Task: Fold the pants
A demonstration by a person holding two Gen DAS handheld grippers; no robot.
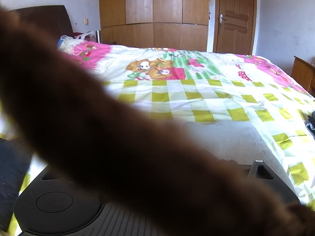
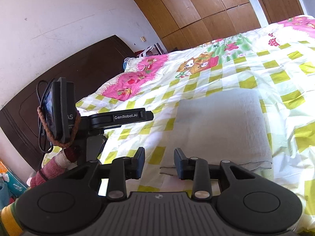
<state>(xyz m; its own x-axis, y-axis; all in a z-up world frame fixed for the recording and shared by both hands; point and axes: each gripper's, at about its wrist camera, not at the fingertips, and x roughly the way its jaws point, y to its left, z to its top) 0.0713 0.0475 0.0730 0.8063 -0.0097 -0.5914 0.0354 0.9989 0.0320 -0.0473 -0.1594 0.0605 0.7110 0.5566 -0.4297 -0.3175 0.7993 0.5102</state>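
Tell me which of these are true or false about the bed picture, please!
1. The grey pants lie folded on the bed. True.
2. The right gripper is squeezing the pants. False: its fingers stand apart, holding nothing.
3. The bedsheet is plain blue. False: it has yellow-green checks, pink patches and cartoon figures.
4. A brown blurry thing covers much of the left camera's view. True.
5. The wardrobe is wooden. True.

Matt black plastic tongs [image 2: 158,163]; soft, matt grey cloth pants [image 2: 220,125]; smooth printed cotton bedsheet [image 2: 275,63]; satin wooden wardrobe [image 1: 153,13].
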